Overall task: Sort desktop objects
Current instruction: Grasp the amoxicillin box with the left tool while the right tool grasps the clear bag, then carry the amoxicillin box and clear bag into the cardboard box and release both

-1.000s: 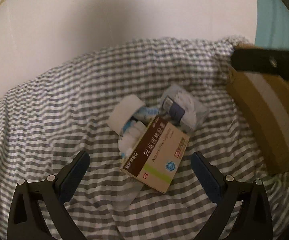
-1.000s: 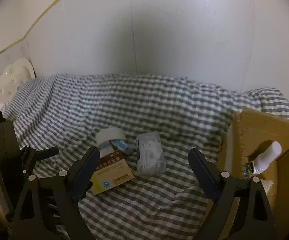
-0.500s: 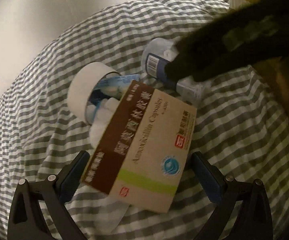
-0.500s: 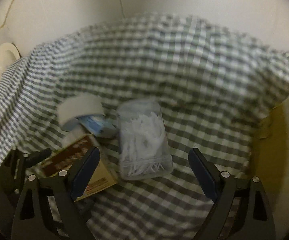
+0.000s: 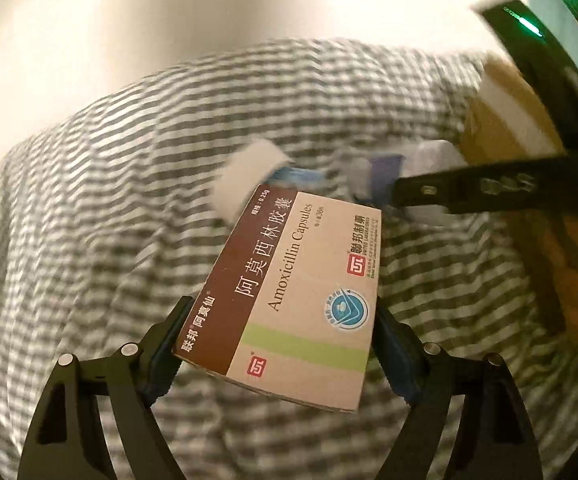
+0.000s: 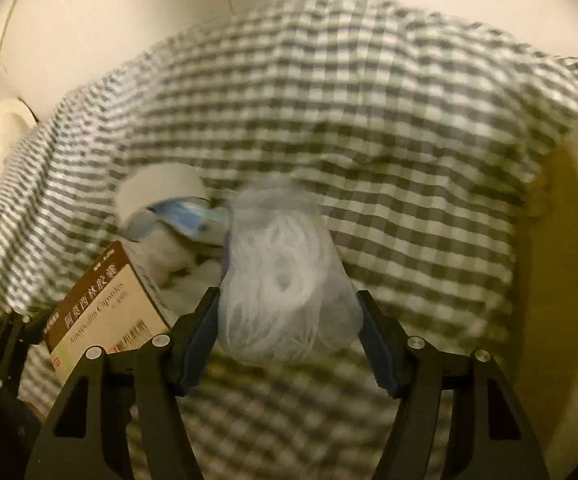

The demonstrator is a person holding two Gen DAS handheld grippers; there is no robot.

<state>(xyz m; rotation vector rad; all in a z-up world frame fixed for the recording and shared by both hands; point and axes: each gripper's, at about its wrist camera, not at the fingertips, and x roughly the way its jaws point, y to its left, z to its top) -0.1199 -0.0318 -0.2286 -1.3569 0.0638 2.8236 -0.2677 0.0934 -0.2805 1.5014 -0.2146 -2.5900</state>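
In the left wrist view, the left gripper (image 5: 277, 344), tilted steeply down at the checked cloth (image 5: 109, 184), is closing on the near end of the amoxicillin box (image 5: 297, 280), pads at both long edges, the box just in front of the white roll (image 5: 245, 184). In the right wrist view, the right gripper (image 6: 289, 340), also pitched down, is closing around the clear tub of cotton swabs (image 6: 281, 276), right of that roll (image 6: 157, 192). This looks like the pick-up step; next, both grips must firm up before lifting toward the cardboard box (image 5: 501, 120).
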